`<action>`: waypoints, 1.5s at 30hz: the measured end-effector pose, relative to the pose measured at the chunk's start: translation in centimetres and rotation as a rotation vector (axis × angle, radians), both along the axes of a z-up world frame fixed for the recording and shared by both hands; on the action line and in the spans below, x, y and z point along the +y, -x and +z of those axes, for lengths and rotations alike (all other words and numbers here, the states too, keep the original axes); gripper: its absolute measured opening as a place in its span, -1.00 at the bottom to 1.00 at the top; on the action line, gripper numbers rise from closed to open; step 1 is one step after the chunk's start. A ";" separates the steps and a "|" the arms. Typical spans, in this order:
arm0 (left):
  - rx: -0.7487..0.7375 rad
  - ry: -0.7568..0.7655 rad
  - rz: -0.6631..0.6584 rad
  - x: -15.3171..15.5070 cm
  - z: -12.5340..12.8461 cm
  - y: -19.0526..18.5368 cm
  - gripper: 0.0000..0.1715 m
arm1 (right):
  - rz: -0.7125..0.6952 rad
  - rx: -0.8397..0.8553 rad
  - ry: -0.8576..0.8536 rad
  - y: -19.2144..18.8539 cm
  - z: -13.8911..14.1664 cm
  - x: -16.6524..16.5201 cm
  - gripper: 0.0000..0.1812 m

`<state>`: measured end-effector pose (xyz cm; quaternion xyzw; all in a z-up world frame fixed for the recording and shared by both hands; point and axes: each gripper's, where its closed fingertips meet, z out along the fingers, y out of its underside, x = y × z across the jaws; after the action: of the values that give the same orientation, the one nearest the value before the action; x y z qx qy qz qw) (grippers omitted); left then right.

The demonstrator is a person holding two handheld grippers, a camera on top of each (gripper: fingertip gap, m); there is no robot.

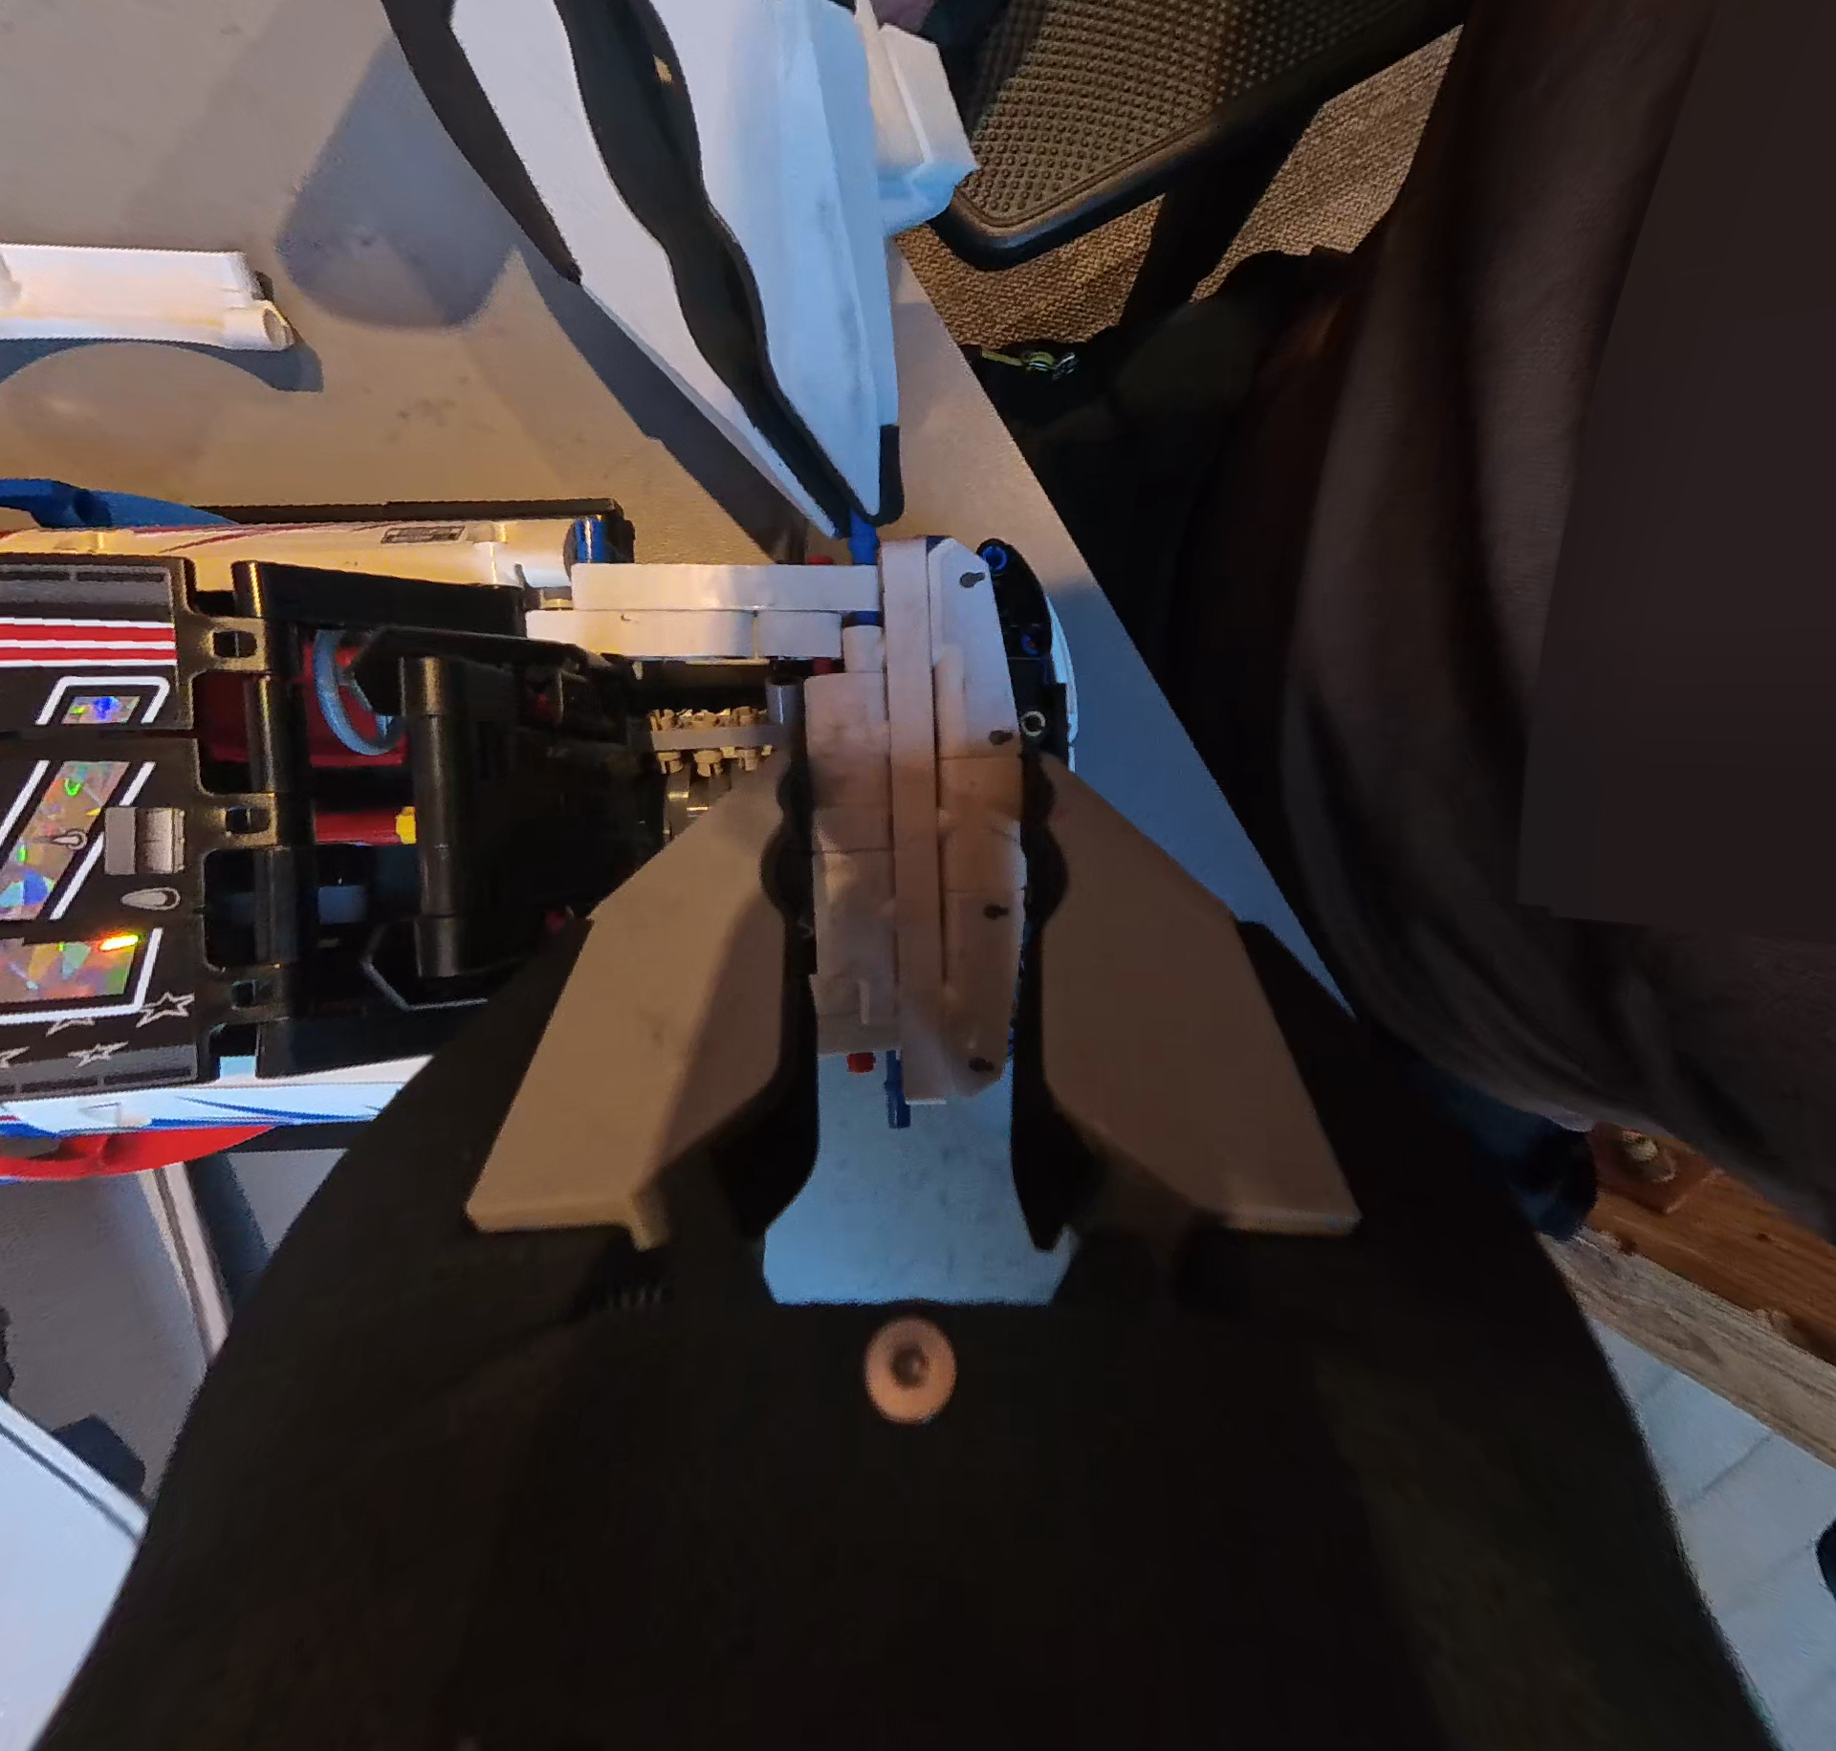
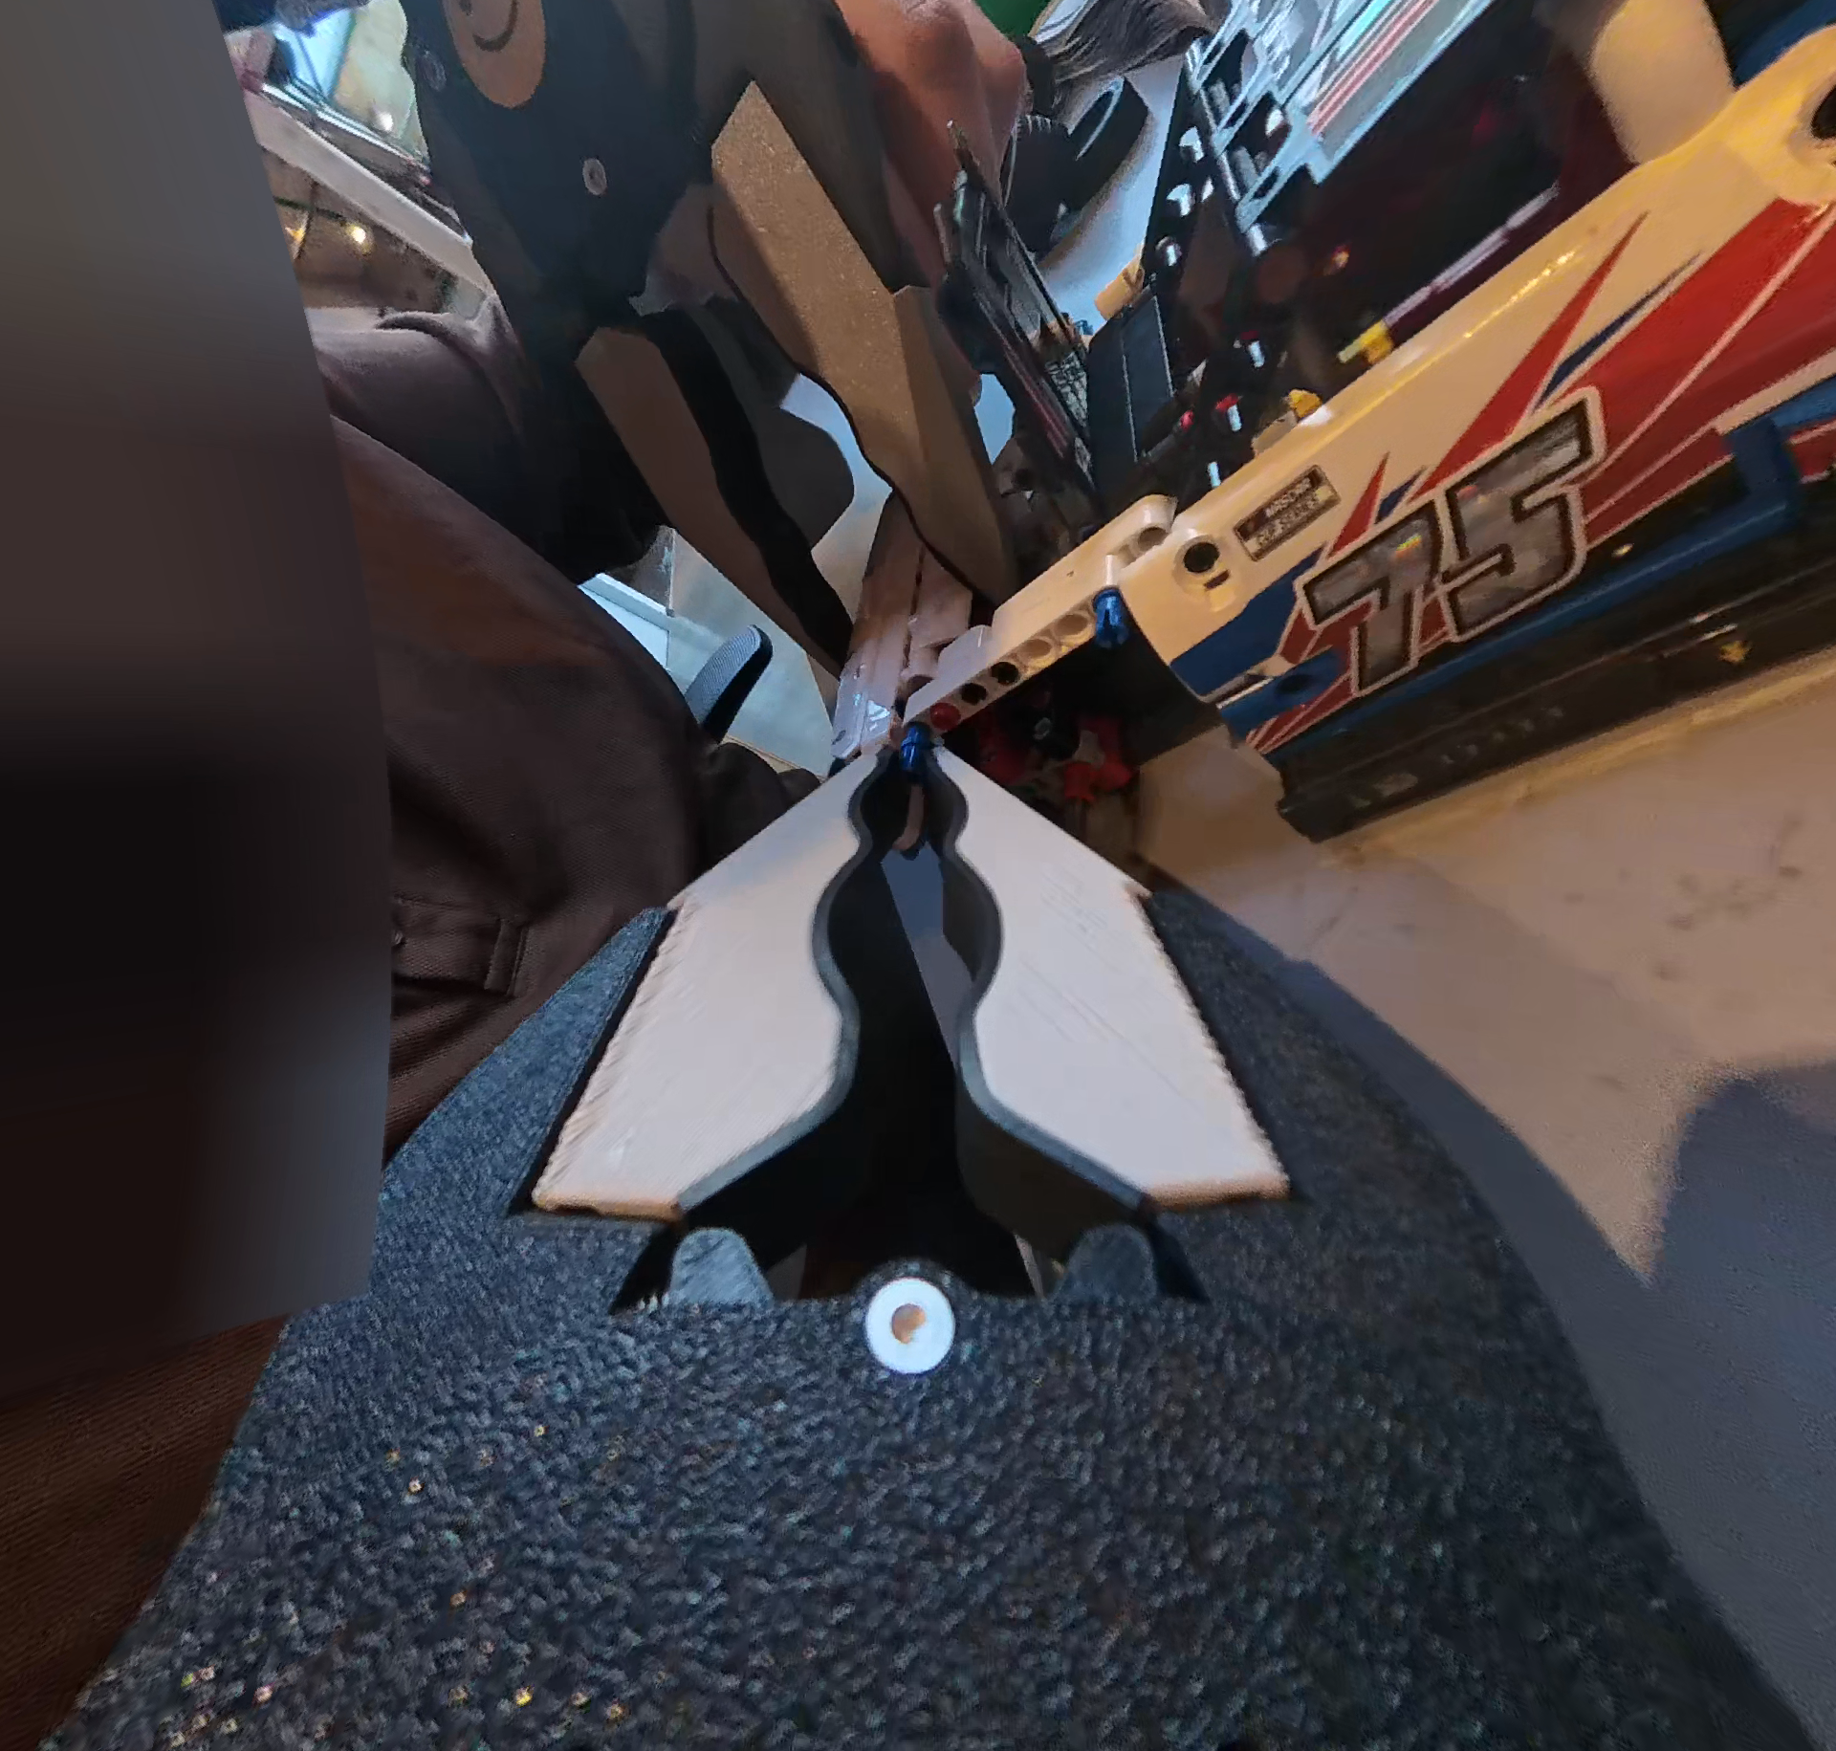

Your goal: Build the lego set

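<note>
Ridged claw (image 1: 909,869) around blocky white panel (image 1: 914,809)

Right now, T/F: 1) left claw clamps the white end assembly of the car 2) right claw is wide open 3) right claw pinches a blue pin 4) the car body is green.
1) True: the left claw grips the white end assembly of the car from both sides.
2) False: the right claw is nearly closed at its tips.
3) True: the blue pin sits between its tips, at the white beam.
4) False: the car is white with red and blue.
</note>
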<state>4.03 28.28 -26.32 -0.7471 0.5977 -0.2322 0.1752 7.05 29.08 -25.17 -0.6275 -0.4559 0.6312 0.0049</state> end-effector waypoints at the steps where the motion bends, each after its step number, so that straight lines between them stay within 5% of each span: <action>1: 0.002 0.001 -0.002 0.0 0.0 0.0 -0.53 | -0.003 0.000 0.002 0.0 0.0 0.0 -0.96; 36: 0.116 0.020 -0.032 1.0 -0.1 0.0 -0.54 | -0.082 0.033 0.277 0.6 0.6 2.1 -0.97; 39: 0.075 0.073 -0.039 0.1 -0.4 -1.1 -0.53 | -0.060 0.127 0.416 0.9 2.8 2.0 -0.99; 42: 0.085 0.036 -0.037 0.3 -0.2 -0.6 -0.54 | -0.085 0.038 0.226 0.8 1.0 2.3 -1.00; 45: 0.080 0.038 -0.002 0.6 -0.2 -0.1 -0.53 | -0.130 0.064 0.101 -0.2 2.2 3.6 -1.00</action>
<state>4.18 28.87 -26.51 -0.7582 0.6007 -0.2135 0.1368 7.29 32.64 -23.02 -0.6347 -0.3814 0.6715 0.0287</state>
